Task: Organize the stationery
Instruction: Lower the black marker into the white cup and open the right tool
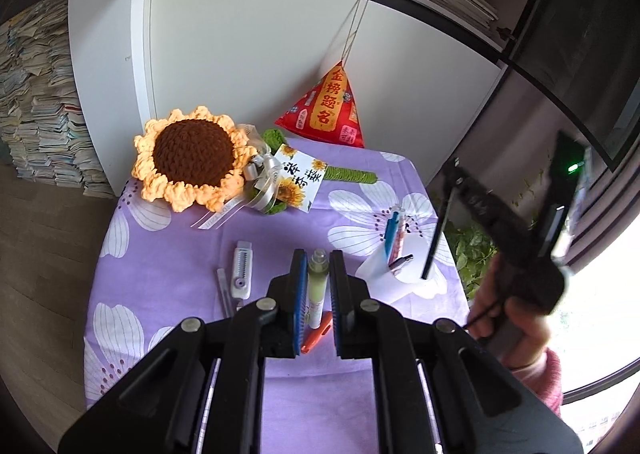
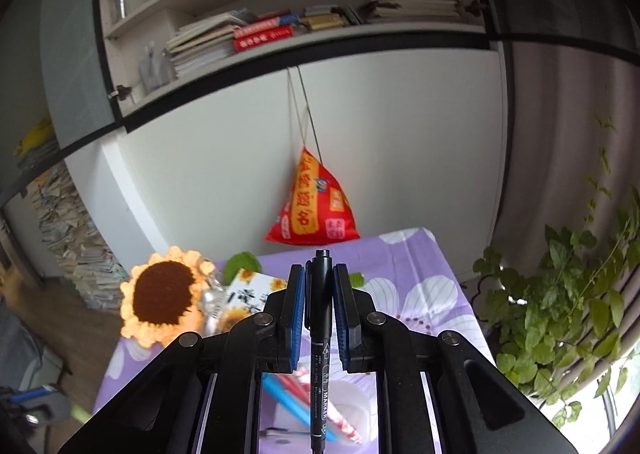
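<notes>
Two grips: left gripper (image 1: 318,274) clamps pale-green tube (image 1: 317,286); right gripper (image 2: 319,290) clamps black marker (image 2: 320,338).

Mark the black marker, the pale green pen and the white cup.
black marker (image 2: 320,294), right wrist view, on its barrel.
pale green pen (image 1: 317,286), left wrist view, on its barrel.
white cup (image 1: 378,268), left wrist view, on its side wall.

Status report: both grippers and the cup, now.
Left gripper shut on green-white pen. Right gripper shut on black marker. White cup unobstructed.
</notes>
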Demonstrator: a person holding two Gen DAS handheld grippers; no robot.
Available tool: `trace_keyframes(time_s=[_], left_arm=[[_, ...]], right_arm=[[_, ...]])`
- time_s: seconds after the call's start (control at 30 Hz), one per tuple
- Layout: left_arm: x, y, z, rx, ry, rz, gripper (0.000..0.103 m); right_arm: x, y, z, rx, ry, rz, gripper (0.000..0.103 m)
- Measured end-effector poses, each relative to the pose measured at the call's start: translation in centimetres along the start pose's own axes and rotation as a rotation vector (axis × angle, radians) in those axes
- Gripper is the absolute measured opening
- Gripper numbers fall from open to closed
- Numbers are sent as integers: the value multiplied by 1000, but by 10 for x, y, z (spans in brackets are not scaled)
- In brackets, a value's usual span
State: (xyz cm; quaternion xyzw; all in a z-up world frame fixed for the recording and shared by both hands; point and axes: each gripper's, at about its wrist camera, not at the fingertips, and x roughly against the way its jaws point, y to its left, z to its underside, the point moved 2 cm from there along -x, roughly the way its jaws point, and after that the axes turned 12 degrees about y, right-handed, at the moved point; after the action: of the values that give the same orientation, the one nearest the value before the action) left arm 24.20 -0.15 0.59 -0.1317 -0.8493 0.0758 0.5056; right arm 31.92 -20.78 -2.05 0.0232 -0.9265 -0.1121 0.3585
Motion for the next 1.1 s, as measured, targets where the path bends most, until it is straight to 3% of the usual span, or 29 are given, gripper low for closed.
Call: trace_keyframes(time_s=[0.5, 0.83, 0.9, 0.97, 1.1], left_arm=[[2, -25, -3, -43, -8, -12, 9], [9, -47, -4, -85, -17, -4, 9], [10, -54, -5, -97, -23, -2, 9], [12, -60, -6, -108, -27, 1, 9], [13, -76, -12, -133, -38, 8, 9]], right_arm=[[-24, -25, 31, 1, 86, 9, 15], [-23, -40, 49, -28, 239, -51, 16], [-12, -46, 52, -54, 222, -62, 28], [5, -55, 55, -80, 188, -78, 33], [38, -67, 62, -96, 140, -94, 35]])
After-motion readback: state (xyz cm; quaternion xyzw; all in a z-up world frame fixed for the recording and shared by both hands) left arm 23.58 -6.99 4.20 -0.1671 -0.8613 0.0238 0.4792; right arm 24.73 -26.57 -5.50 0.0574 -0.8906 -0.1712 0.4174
